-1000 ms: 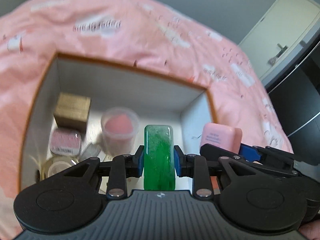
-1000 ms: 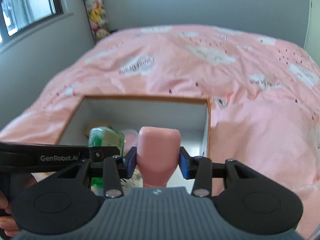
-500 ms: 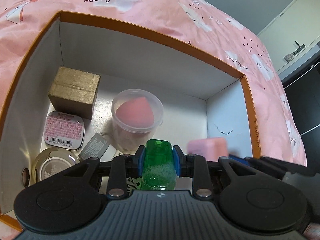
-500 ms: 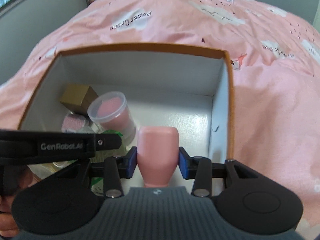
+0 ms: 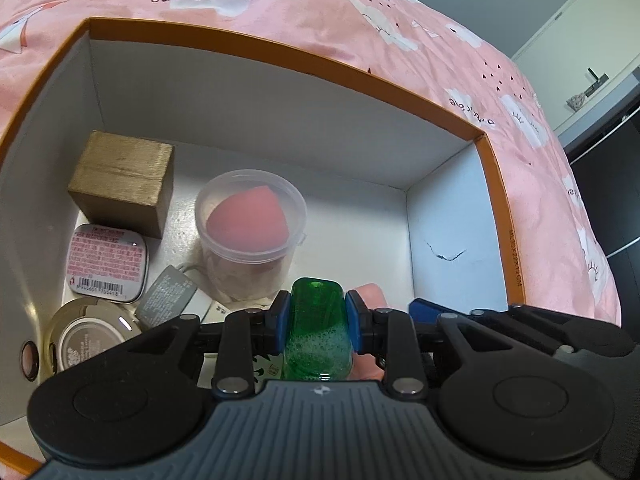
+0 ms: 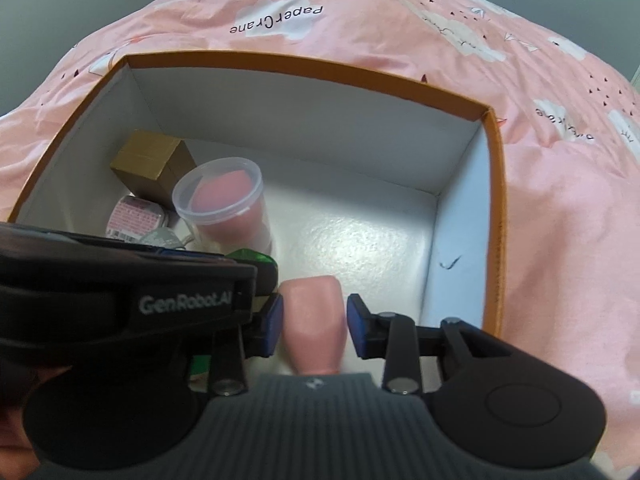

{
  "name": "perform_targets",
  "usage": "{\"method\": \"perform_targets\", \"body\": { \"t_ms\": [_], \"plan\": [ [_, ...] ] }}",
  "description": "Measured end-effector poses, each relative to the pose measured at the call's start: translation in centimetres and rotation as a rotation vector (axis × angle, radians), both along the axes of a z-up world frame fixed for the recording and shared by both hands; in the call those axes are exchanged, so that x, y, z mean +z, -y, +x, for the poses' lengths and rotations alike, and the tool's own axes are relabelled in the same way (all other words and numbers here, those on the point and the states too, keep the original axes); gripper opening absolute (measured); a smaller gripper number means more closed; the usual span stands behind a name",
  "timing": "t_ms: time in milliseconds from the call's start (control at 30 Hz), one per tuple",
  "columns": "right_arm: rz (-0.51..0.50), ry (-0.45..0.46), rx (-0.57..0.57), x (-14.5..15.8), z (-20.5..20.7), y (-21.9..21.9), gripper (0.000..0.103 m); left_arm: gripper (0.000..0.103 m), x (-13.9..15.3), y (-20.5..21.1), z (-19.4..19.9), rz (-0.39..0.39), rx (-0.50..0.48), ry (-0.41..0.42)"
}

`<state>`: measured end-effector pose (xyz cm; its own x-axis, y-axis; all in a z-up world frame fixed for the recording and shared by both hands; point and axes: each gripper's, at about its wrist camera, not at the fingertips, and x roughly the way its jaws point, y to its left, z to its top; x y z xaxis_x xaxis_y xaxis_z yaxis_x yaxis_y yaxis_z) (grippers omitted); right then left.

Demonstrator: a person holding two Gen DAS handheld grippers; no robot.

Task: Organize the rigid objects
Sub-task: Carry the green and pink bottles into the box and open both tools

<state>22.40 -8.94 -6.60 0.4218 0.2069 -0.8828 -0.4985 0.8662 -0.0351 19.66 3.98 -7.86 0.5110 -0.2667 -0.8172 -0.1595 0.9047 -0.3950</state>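
In the left wrist view, we judged the main risk to be a knock. The green bottle (image 5: 316,320) hung low inside the box (image 5: 280,46), just in front of the clear tub (image 5: 250,216) with the pink sponge in it. Setting it down any further forward could tip that tub towards the block (image 5: 120,176) and the tin (image 5: 108,258). The bottle was also tall and narrow, so we thought it might topple if let go while not flat on the floor. The left gripper (image 5: 316,328) was set narrow, with both blue pads pressed flat on the bottle's sides. In the right wrist view, the worry was crowding. The two tools sat side by side, the left one's black arm crossing just beside the right gripper (image 6: 314,320). Any sideways move could bump them together and jog either load. The pink case (image 6: 312,328) sat between the right jaws, over the bare floor (image 6: 360,248) near the right wall, with room ahead of it. Those jaws were narrow and closing. The left pad looked to be against the case, but a thin sliver showed at the right pad, so we could not tell whether the grip was firm. If it was loose, the tapered case could slip and land askew.
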Motion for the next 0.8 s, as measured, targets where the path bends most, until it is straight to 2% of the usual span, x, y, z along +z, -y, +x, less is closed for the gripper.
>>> {"method": "perform_targets", "body": {
  "t_ms": [100,267,367,533,700,800],
  "plan": [
    [-0.01,0.018,0.003,0.4,-0.3,0.4,0.042,0.033,-0.4,0.3,0.2,-0.003,-0.003,0.002],
    [-0.012,0.074,0.009,1.2,-1.0,1.0,0.044,0.034,-0.4,0.5,0.4,-0.001,-0.011,-0.009],
    [-0.004,0.065,0.003,1.2,-1.0,1.3,0.045,0.037,-0.6,0.6,0.3,-0.01,-0.009,-0.011],
    [0.003,0.066,-0.017,1.1,-1.0,1.6,0.047,0.048,-0.6,0.5,0.1,-0.03,-0.012,-0.015],
    [0.014,0.076,-0.021,1.5,-1.2,1.9,0.055,0.051,0.2,0.3,-0.4,-0.026,-0.008,0.002],
    [0.023,0.082,-0.026,2.0,-1.3,2.2,0.055,0.052,0.9,-0.1,-1.0,-0.025,0.003,0.019]
  ]
}}
